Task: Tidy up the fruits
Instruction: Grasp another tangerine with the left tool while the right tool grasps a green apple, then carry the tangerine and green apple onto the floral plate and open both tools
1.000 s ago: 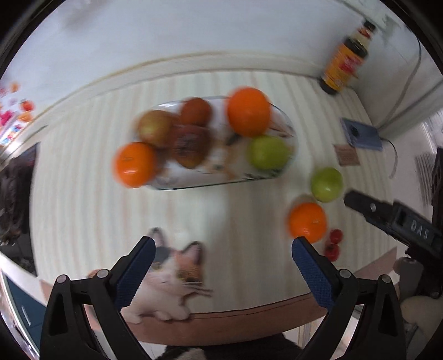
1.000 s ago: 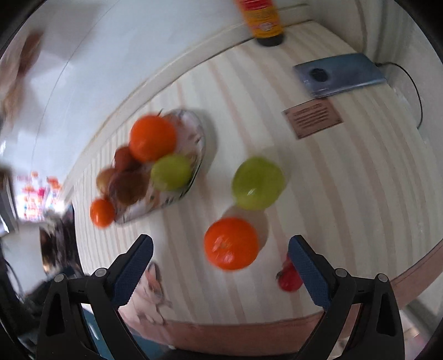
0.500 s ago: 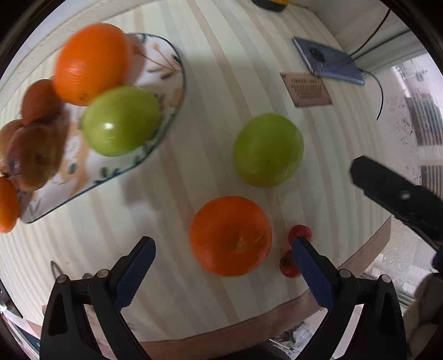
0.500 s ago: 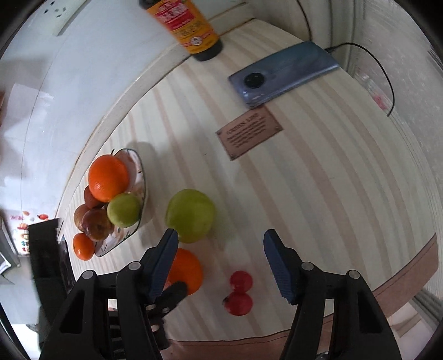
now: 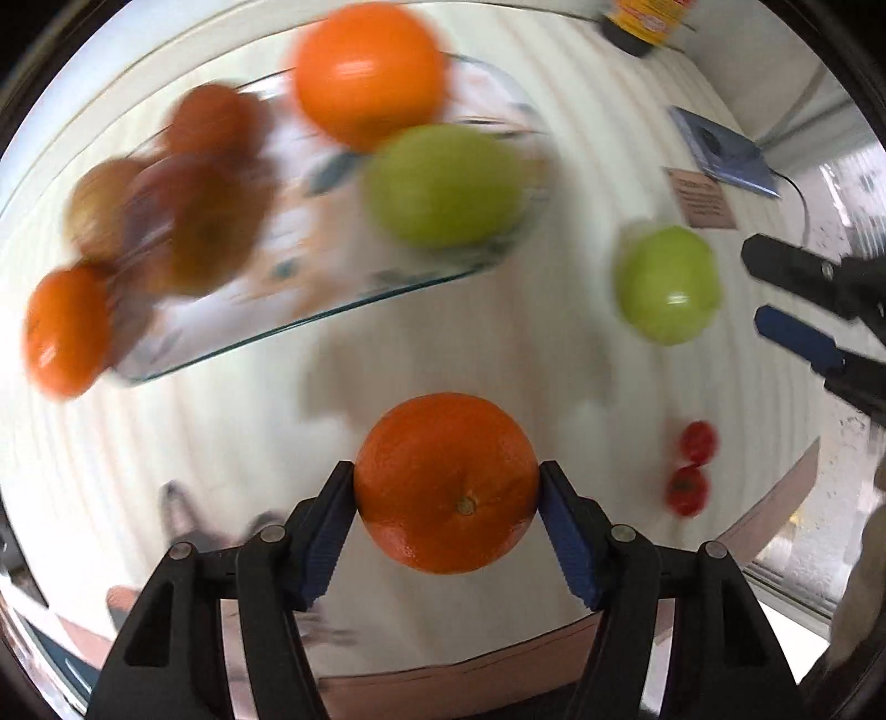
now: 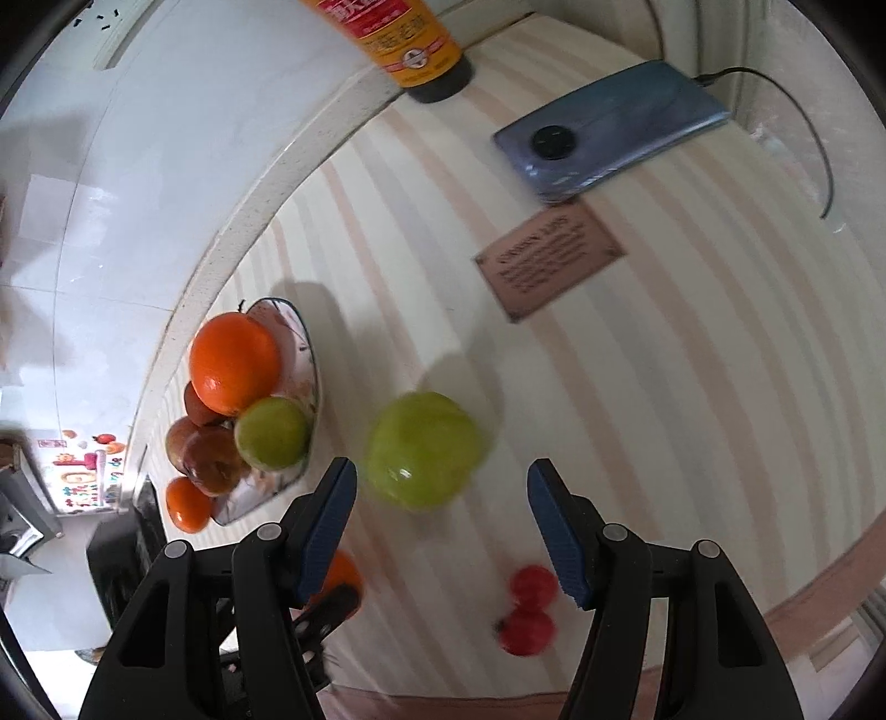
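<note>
My left gripper (image 5: pixel 446 487) is shut on an orange (image 5: pixel 446 481), held just above the striped table. A glass plate (image 5: pixel 387 288) beyond it holds an orange (image 5: pixel 368 72), a green apple (image 5: pixel 446 185), brown fruits and a small orange at its left end. A loose green apple (image 5: pixel 667 283) lies to the right. In the right wrist view my right gripper (image 6: pixel 441 493) is open, its fingers on either side of that green apple (image 6: pixel 423 447) and just short of it. Two small red tomatoes (image 6: pixel 529 606) lie near the front edge. The plate (image 6: pixel 310 354) is at left.
A sauce bottle (image 6: pixel 410 39) stands at the back by the wall. A blue phone (image 6: pixel 609 127) with a cable and a brown card (image 6: pixel 551 257) lie at the back right. The table's front edge (image 6: pixel 819 581) is close to the tomatoes.
My left gripper has closed on the loose orange and lifted it, swinging toward the plate. My right gripper has moved forward to the green apple.
</note>
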`<act>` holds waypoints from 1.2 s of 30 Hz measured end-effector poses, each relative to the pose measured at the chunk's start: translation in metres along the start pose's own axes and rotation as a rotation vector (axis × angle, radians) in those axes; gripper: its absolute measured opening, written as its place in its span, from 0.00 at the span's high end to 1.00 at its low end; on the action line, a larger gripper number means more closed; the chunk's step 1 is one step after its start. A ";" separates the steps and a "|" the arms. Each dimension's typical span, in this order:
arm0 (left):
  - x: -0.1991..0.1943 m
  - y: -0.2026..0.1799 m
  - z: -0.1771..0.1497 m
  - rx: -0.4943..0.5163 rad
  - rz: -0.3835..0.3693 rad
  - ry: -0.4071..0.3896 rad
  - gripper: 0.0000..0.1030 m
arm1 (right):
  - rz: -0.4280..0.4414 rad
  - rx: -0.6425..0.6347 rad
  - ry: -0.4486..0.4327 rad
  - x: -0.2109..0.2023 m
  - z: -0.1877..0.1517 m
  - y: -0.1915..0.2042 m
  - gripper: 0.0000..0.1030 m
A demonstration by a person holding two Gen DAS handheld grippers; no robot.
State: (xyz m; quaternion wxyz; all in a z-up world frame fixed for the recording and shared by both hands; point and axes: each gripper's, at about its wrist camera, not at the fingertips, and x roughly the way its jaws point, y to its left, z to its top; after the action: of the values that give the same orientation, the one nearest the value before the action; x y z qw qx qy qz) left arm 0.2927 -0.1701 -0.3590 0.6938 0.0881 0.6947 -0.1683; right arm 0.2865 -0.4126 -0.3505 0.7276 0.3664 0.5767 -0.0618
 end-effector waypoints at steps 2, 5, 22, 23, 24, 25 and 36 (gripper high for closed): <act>-0.003 0.019 -0.007 -0.031 0.012 -0.002 0.39 | 0.005 0.006 0.016 0.011 0.005 0.005 0.35; -0.003 0.042 -0.013 -0.093 0.010 -0.003 0.39 | 0.018 0.017 0.069 0.031 0.008 0.012 0.34; 0.004 0.084 -0.010 -0.203 -0.038 -0.019 0.39 | -0.091 -0.262 0.175 0.070 -0.017 0.060 0.42; 0.003 0.084 -0.010 -0.201 -0.035 -0.019 0.39 | -0.097 -0.307 0.196 0.071 -0.025 0.067 0.43; 0.002 0.082 -0.009 -0.200 -0.033 -0.019 0.39 | -0.105 -0.359 0.219 0.072 -0.037 0.075 0.43; 0.002 0.082 -0.008 -0.198 -0.031 -0.019 0.39 | -0.112 -0.399 0.238 0.072 -0.047 0.080 0.43; 0.011 0.066 -0.005 -0.202 -0.025 -0.013 0.39 | -0.161 -0.514 0.293 0.088 -0.092 0.092 0.43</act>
State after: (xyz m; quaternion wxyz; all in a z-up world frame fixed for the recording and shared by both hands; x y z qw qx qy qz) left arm 0.3109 -0.1087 -0.3773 0.7014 0.0079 0.7048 -0.1065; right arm 0.2895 -0.2610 -0.3916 0.6984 0.1285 0.6994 0.0818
